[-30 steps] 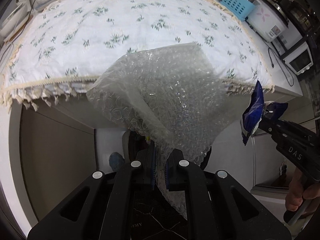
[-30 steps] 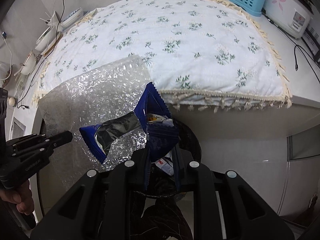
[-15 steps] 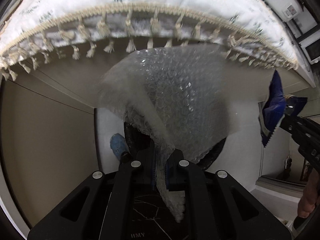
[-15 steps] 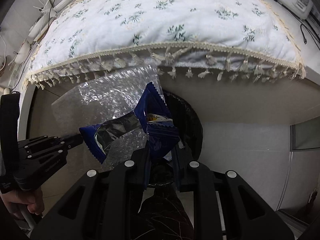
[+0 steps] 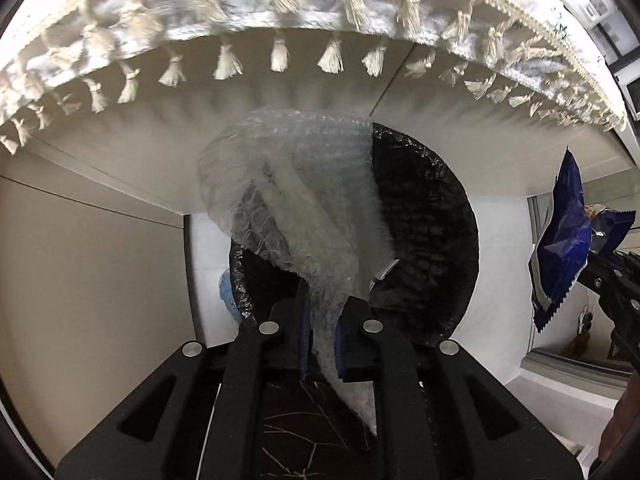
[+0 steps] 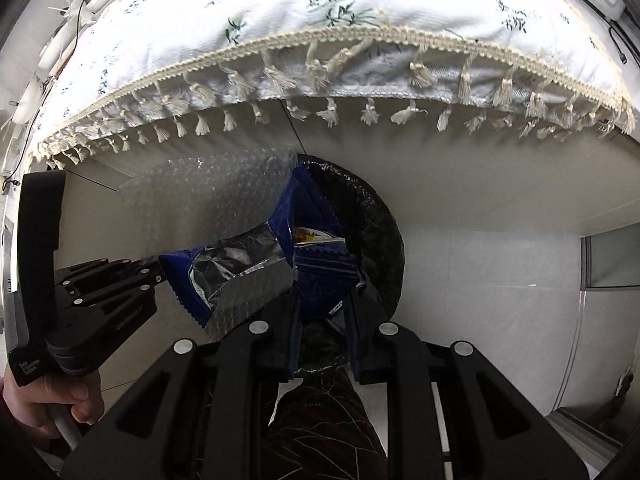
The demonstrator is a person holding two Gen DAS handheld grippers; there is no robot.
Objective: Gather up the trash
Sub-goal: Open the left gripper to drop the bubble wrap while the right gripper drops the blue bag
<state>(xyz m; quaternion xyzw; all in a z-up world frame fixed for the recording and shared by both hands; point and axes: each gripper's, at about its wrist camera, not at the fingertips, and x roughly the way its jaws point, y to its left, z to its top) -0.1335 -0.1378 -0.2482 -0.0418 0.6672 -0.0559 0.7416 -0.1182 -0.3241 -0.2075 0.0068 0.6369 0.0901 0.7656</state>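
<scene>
Left gripper (image 5: 322,334): clamped on clear bubble-wrap sheet (image 5: 304,196). Right gripper (image 6: 322,322): clamped on torn blue snack wrapper (image 6: 256,264). Both now lowered from tabletop level over black-lined bin (image 5: 432,248) below fringed tablecloth (image 6: 320,52); release seems next.

White counter (image 6: 480,200), floral tasselled cloth (image 6: 320,12) draped over it — fringe overhanging edge.

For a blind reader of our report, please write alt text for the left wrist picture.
The left claw grips a sheet of bubble wrap over a black-lined trash bin, under the tasselled tablecloth. At right, the right claw holds a blue snack wrapper.
</scene>
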